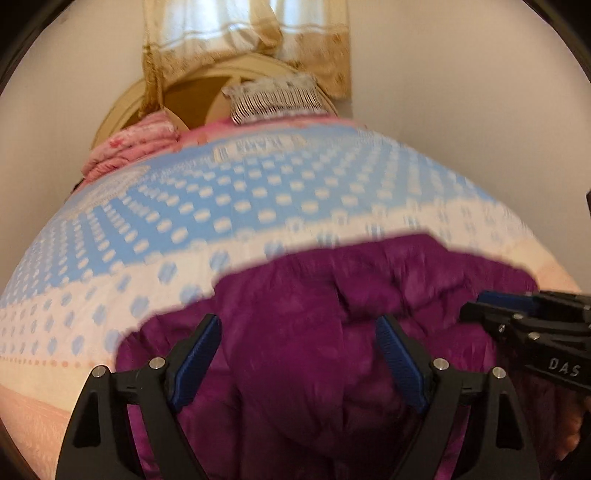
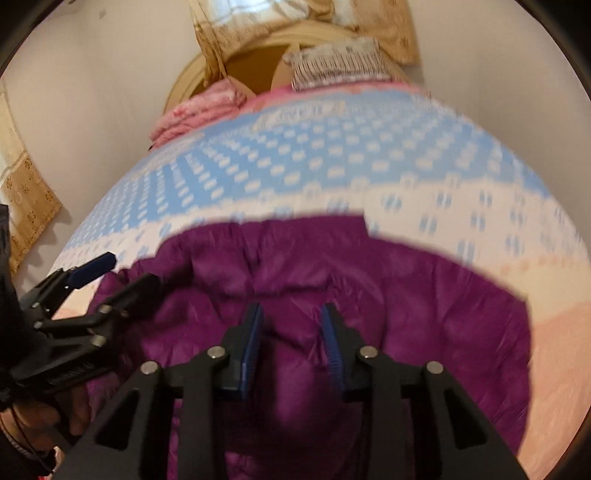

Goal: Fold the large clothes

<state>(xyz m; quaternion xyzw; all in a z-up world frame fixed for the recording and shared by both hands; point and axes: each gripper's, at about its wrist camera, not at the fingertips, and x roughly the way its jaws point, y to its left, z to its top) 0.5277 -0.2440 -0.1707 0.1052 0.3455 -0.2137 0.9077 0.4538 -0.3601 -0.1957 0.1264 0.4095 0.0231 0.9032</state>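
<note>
A purple padded jacket (image 1: 295, 314) lies on the bed, bunched, at the near edge; it also shows in the right wrist view (image 2: 369, 288). My left gripper (image 1: 297, 325) is open wide just above the jacket, with nothing between its blue pads. My right gripper (image 2: 291, 314) is open with a narrower gap, above the jacket's middle, and holds nothing. The right gripper shows at the right edge of the left wrist view (image 1: 517, 314). The left gripper shows at the left of the right wrist view (image 2: 92, 280).
The bed cover (image 1: 258, 199) is blue and white with a dotted pattern and a pale pink border. Folded pink bedding (image 1: 136, 147) and a striped pillow (image 1: 273, 99) lie at the headboard (image 1: 122, 107). Curtains (image 1: 243, 33) hang behind. White walls stand at both sides.
</note>
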